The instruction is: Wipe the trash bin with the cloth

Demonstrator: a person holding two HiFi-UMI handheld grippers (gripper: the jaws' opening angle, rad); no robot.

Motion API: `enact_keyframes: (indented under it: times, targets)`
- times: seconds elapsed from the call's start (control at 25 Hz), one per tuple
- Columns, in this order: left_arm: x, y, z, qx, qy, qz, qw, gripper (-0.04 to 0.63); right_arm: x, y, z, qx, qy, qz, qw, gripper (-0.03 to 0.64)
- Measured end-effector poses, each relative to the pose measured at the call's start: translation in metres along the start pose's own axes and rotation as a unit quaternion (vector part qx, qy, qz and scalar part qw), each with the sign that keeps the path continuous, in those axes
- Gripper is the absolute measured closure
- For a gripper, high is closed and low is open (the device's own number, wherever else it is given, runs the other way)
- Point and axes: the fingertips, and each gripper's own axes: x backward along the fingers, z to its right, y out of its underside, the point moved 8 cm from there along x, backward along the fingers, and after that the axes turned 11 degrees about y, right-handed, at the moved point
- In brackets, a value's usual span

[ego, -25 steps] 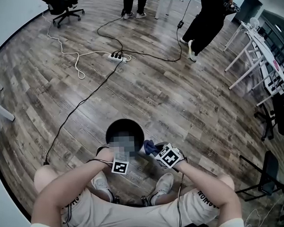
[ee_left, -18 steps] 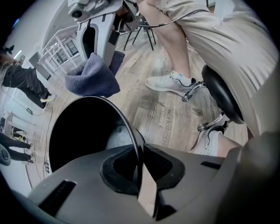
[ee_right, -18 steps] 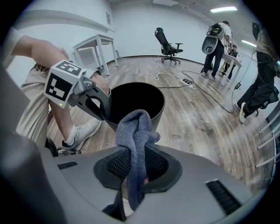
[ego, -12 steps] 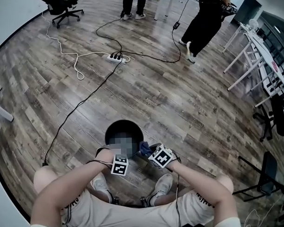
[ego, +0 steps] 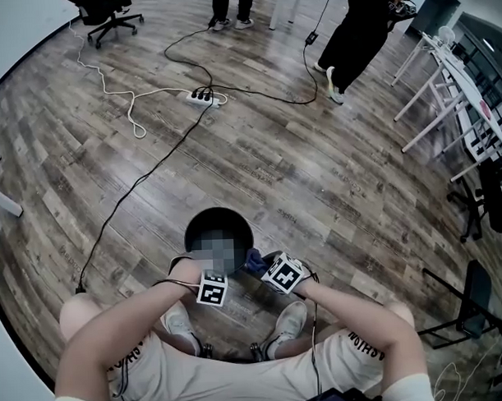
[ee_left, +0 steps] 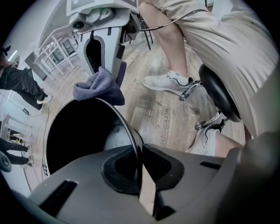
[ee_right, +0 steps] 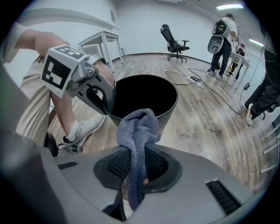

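Simply a round black trash bin [ee_right: 144,94], crumpled blue-grey cloth [ee_right: 138,129].

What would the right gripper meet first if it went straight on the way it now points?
Most likely the trash bin, at its outer wall just under the rim. The cloth clamped in the right gripper sticks out ahead, so it would press there first; depth is unclear.

Head view steeply overhead, both gripper views close, sharing trash bin [ego: 209,216]
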Motion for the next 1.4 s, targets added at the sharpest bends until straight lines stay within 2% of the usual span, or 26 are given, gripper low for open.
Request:
enact_keyframes:
  times: [0.24,0.4,0.6,1.04,1.28,1.4]
  targets:
    - [0.001,0.002,0.0,-0.008,0.001,0.008,0.9999,0.563,-0.019,0.0,0.0,-0.03,-0.001,0.02,0.999,0.555]
    - [0.001,0.003,0.001,-0.018,-0.006,0.014,0.9997,0.563,-0.038,0.008,-0.004,-0.024,0.0,0.031,0.999,0.555]
    - [0.001,0.004,0.001,-0.021,-0.012,0.015,0.9996,0.563,-0.066,0.016,-0.005,-0.016,0.004,0.022,1.0,0.555]
    - [0.002,0.003,0.001,-0.028,-0.015,0.03,0.999,0.561,-0.15,0.054,-0.006,-0.085,0.015,-0.012,0.996,0.555]
    - [0.003,0.0,-0.003,-0.007,0.003,0.055,0.9985,0.563,-0.188,0.072,-0.015,-0.063,0.026,-0.032,0.997,0.555]
    - [0.002,0.0,-0.003,-0.001,0.002,0.057,0.9984,0.563,-0.203,0.077,-0.015,-0.092,0.023,-0.04,0.995,0.555]
